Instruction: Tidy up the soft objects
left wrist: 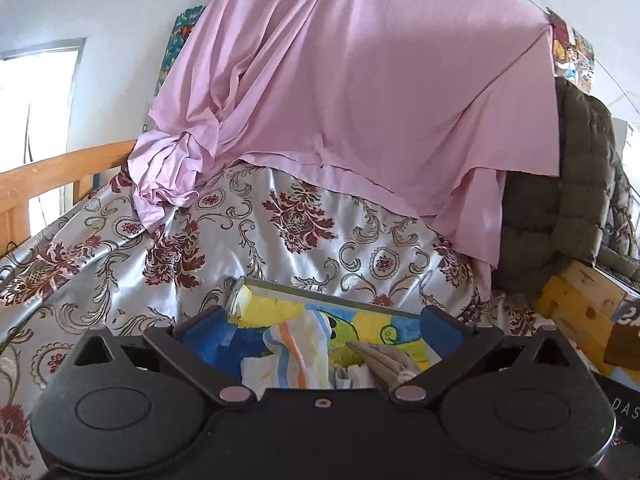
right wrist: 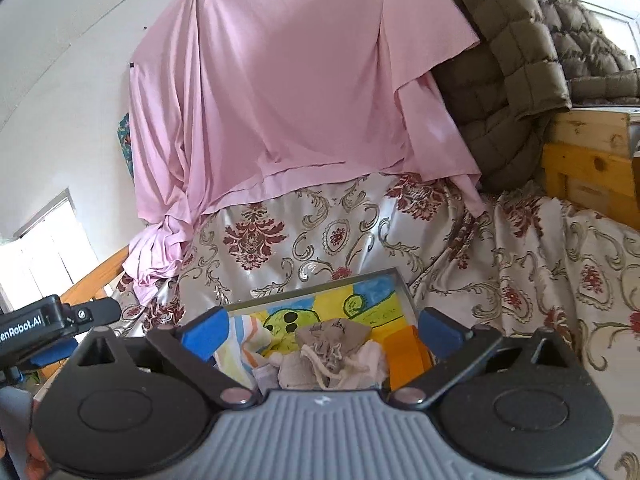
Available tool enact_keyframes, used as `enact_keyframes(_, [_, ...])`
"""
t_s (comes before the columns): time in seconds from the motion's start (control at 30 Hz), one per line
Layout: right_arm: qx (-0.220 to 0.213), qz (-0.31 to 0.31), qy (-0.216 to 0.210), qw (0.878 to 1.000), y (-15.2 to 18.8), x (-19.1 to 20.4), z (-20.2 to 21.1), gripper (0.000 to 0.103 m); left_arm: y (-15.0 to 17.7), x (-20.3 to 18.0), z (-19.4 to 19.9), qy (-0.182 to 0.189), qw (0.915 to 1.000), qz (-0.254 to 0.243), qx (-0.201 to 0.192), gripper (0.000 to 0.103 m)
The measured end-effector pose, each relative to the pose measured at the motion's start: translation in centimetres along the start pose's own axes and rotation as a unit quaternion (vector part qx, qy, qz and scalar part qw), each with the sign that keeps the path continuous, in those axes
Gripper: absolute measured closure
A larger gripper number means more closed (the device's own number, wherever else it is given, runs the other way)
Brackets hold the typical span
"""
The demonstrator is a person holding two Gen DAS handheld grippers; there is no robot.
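In the left wrist view, your left hand-held gripper (left wrist: pixel 322 330) stood released above the tray (left wrist: pixel 320 294) on the bed (left wrist: pixel 120 280), the striped cloth (left wrist: pixel 298 344) lying between its fingers, likely just dropped. The right wrist view showed your right hand-held gripper (right wrist: pixel 320 330) equally empty, and, unlike the left, the drawstring pouch (right wrist: pixel 332 340) whole, with the other gripper at 9 o'clock.

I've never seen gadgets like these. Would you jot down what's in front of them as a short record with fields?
Setting: a bed under a floral satin cover
Container: painted tray lying on the cover
In the tray: striped cloth, beige drawstring pouch, pale fluffy cloth
Behind: pink sheet hung on the wall; olive quilted jacket at the right
Left gripper: jaws open, nothing between the pads
Right gripper: jaws open, nothing held
Position: both tools above the tray, apart from the cloths
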State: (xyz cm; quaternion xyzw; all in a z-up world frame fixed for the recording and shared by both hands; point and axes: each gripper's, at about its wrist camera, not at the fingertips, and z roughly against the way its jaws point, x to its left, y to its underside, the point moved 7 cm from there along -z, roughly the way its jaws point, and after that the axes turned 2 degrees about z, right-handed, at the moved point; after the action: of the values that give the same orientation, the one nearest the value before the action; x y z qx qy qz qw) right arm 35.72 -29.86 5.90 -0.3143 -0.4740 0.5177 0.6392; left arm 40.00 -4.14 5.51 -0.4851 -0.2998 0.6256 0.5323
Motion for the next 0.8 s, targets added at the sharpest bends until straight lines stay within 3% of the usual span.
enact_keyframes(0.8, [-0.019,0.048,0.002,0.999,4.3,1.5,8.3,0.000,4.3,0.6,8.5,-0.006,1.0000,-0.006,-0.004,0.001])
